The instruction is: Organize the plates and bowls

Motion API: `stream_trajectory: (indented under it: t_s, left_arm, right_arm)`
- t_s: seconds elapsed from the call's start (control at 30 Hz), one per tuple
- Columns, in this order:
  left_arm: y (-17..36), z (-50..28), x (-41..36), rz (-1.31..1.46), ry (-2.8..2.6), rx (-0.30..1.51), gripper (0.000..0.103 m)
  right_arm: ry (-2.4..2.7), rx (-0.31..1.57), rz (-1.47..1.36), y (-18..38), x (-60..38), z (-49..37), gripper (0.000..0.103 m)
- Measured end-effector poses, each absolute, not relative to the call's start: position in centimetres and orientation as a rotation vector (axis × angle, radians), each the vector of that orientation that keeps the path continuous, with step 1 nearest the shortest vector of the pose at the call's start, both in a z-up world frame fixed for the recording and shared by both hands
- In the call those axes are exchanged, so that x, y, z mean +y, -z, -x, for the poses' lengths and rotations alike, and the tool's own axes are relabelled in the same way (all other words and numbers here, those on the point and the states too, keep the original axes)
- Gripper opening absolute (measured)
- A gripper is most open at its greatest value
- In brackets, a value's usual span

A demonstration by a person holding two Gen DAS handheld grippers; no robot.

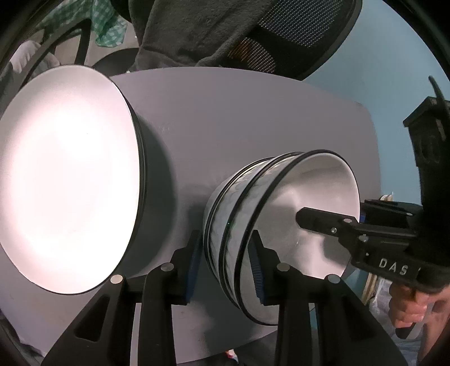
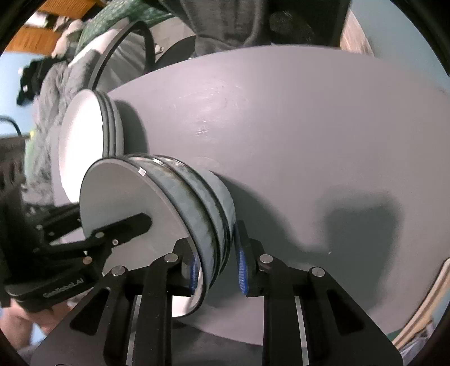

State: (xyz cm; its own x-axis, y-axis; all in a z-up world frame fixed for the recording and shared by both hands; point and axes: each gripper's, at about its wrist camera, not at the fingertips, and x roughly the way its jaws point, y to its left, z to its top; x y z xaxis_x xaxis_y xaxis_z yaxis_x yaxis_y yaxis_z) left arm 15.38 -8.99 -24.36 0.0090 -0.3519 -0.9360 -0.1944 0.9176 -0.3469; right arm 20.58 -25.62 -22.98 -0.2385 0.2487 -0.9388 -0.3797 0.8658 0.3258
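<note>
A stack of bowls (image 1: 253,214) with patterned blue-grey walls, dark rims and white insides sits on the grey table (image 1: 239,118). My left gripper (image 1: 225,267) straddles the stack's near rim, one finger inside and one outside, with a gap to the wall. My right gripper (image 2: 216,270) straddles the opposite rim of the bowl stack (image 2: 197,202) the same way, its fingers (image 2: 243,270) apart. The right gripper (image 1: 332,222) also shows in the left wrist view, reaching into the bowl. A stack of white plates (image 1: 70,174) lies beside the bowls; it also shows in the right wrist view (image 2: 84,135).
A dark office chair (image 1: 281,36) draped with grey cloth stands behind the table. Green checked cloth (image 1: 107,25) lies at the back left. The table's edge (image 2: 416,287) runs close to the right of the bowls. Bare table (image 2: 309,126) stretches beyond the bowls.
</note>
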Motion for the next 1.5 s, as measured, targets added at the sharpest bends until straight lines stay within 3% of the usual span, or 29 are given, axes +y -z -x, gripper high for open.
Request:
stream_trajectory:
  t_s: [0.17, 0.87, 1.5]
  left_arm:
    - [24.1, -14.9, -8.8, 0.438, 0.102, 1.561, 0.024]
    - [22.4, -13.5, -8.4, 0.398, 0.008, 1.574, 0.022]
    - [16.6, -11.2, 0.0, 0.496, -0.132, 1.443, 0.022]
  right_arm:
    - [-0.580, 1.713, 0.060, 23.0, -26.3, -20.5, 0.019]
    - [-0.587, 1.745, -0.002, 21.9, -26.0, -20.0, 0.019]
    - [-0.734, 1.666, 0.122, 17.4, -17.2, -20.7, 0.019]
